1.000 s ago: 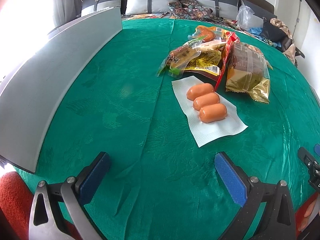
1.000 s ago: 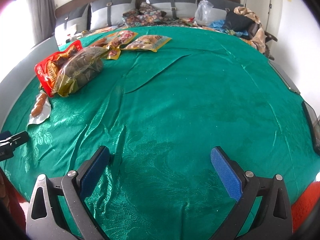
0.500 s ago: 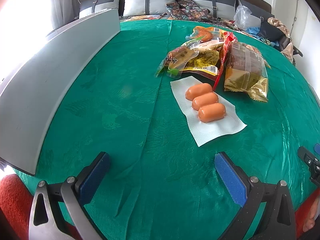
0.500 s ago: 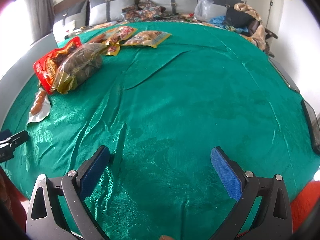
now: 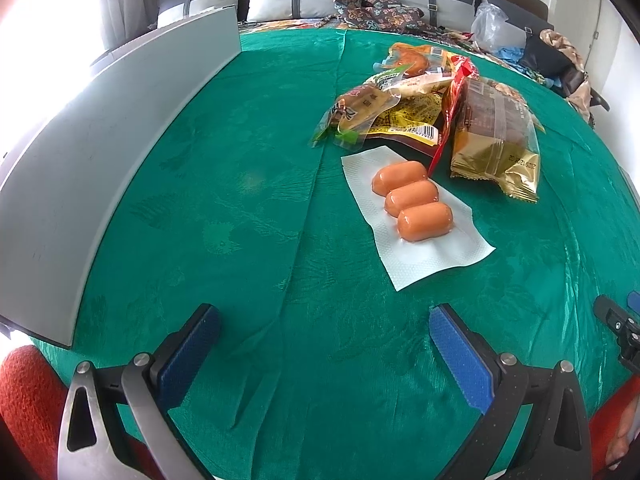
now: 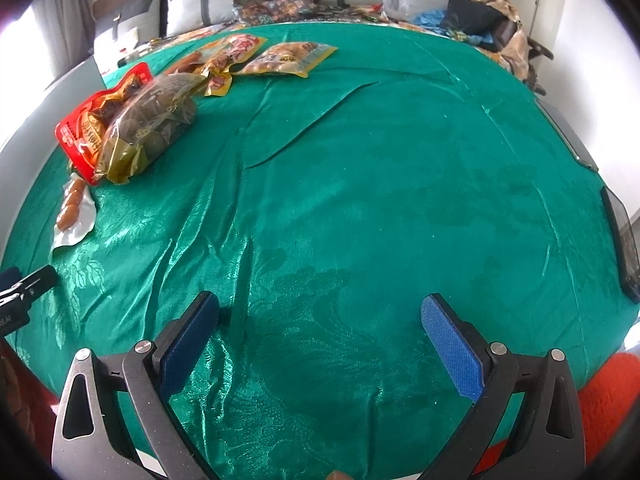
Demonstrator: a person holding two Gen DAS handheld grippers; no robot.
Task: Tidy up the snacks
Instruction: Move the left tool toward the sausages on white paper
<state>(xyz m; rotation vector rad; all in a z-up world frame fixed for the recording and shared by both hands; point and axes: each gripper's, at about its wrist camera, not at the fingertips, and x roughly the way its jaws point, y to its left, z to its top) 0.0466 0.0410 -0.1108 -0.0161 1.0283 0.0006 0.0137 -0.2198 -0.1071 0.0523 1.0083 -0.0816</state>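
Observation:
A white pack of three orange sausages (image 5: 412, 204) lies on the green cloth ahead and right of my left gripper (image 5: 324, 352), which is open and empty. Behind it lie a gold-and-brown bag (image 5: 496, 136), a red pouch (image 5: 452, 100), a yellow packet (image 5: 408, 120) and a green-edged packet (image 5: 356, 112). In the right wrist view the sausage pack (image 6: 72, 208), red pouch (image 6: 92, 128), brown bag (image 6: 152, 128) and two more packets (image 6: 288, 58) lie far left and back. My right gripper (image 6: 320, 340) is open and empty over bare cloth.
A grey panel (image 5: 104, 148) runs along the table's left side. The green cloth (image 6: 380, 184) is wrinkled. A dark flat device (image 6: 624, 240) lies at the right edge. Cushions and bags sit behind the table (image 5: 384, 4). The other gripper's tip shows at the right edge (image 5: 620, 324).
Both grippers have shifted slightly forward over the table. Nothing has been picked up or moved.

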